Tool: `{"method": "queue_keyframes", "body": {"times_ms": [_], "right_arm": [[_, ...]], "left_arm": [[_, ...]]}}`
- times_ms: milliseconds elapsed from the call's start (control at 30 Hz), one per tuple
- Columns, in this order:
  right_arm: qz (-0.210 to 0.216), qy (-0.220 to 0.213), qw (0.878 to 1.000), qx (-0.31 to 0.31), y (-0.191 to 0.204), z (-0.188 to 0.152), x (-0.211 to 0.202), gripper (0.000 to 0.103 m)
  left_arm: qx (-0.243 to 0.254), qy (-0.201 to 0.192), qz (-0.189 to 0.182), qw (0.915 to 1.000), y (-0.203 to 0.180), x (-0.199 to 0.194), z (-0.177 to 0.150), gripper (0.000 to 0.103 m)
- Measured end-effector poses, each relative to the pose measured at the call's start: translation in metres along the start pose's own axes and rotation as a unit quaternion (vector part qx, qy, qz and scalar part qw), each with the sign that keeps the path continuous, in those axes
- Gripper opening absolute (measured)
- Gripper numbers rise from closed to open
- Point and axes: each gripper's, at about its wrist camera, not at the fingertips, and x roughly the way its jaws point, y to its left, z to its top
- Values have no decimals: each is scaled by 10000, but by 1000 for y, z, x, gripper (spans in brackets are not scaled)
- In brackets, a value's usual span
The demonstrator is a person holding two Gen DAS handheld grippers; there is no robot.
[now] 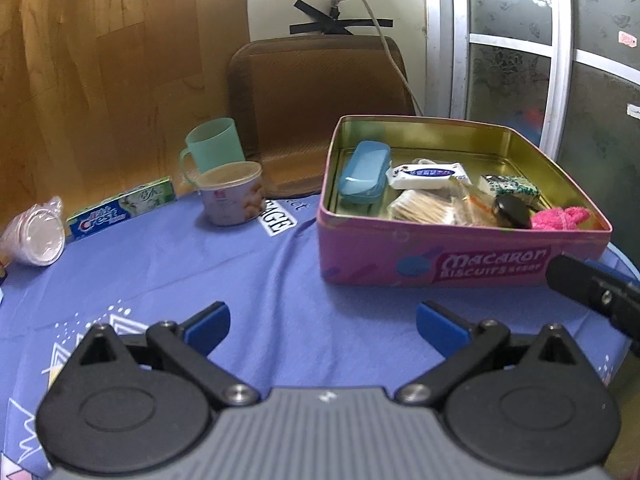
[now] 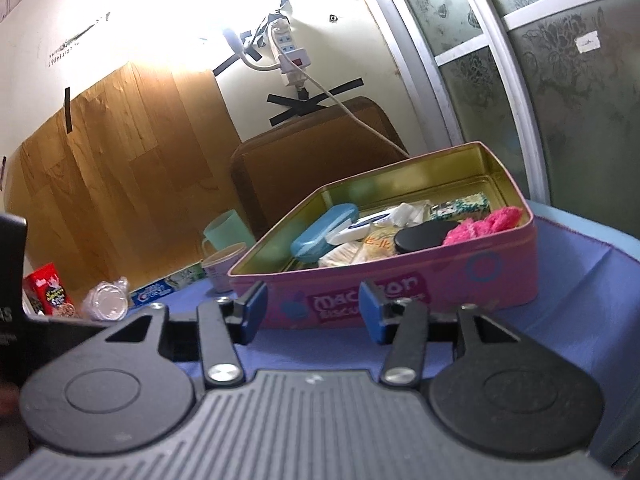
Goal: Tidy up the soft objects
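A pink "Macaron Biscuits" tin (image 1: 472,264) stands open on the blue tablecloth; the right wrist view shows it too (image 2: 492,284). Inside lie a blue case (image 1: 364,172), a white tissue pack (image 1: 428,175), a bag of cotton swabs (image 1: 424,210), a green patterned sponge (image 1: 510,186), a black oval object (image 1: 512,210) and a pink fluffy cloth (image 1: 560,218), also seen in the right wrist view (image 2: 486,224). My left gripper (image 1: 322,322) is open and empty, in front of the tin. My right gripper (image 2: 312,308) is open and empty, close to the tin's front wall.
Left of the tin stand a paper cup (image 1: 232,194), a green mug (image 1: 212,146), a Crest toothpaste box (image 1: 120,208) and a stack of plastic cups (image 1: 34,232). A red snack box (image 2: 48,290) stands far left. A brown chair back (image 1: 320,92) rises behind the table.
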Motion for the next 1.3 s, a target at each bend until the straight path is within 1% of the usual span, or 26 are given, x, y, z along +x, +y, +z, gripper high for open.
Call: {"method": "queue_keyframes", "body": {"times_ms": [167, 233, 500, 667, 767, 1000, 1300], "right_arm": [[98, 22, 9999, 24, 9, -1, -2, 60], [123, 29, 9999, 11, 13, -1, -3, 65], [107, 104, 9998, 139, 17, -4, -2, 67], [117, 156, 9996, 198, 16, -5, 0, 68], [113, 160, 9996, 202, 16, -6, 0, 73], [104, 183, 9995, 229, 15, -8, 1, 73], [117, 222, 9995, 197, 18, -10, 2, 73]], "left_arm": [[6, -29, 34, 10000, 4, -5, -7, 103], [11, -44, 67, 10000, 4, -6, -9, 103], [104, -67, 182, 9998, 4, -11, -20, 103], [90, 25, 186, 9998, 5, -11, -27, 103], [113, 68, 245, 9996, 6, -10, -31, 103], [187, 121, 387, 9990, 6, -8, -36, 103], [156, 221, 368, 9990, 9, -7, -41, 103]]}}
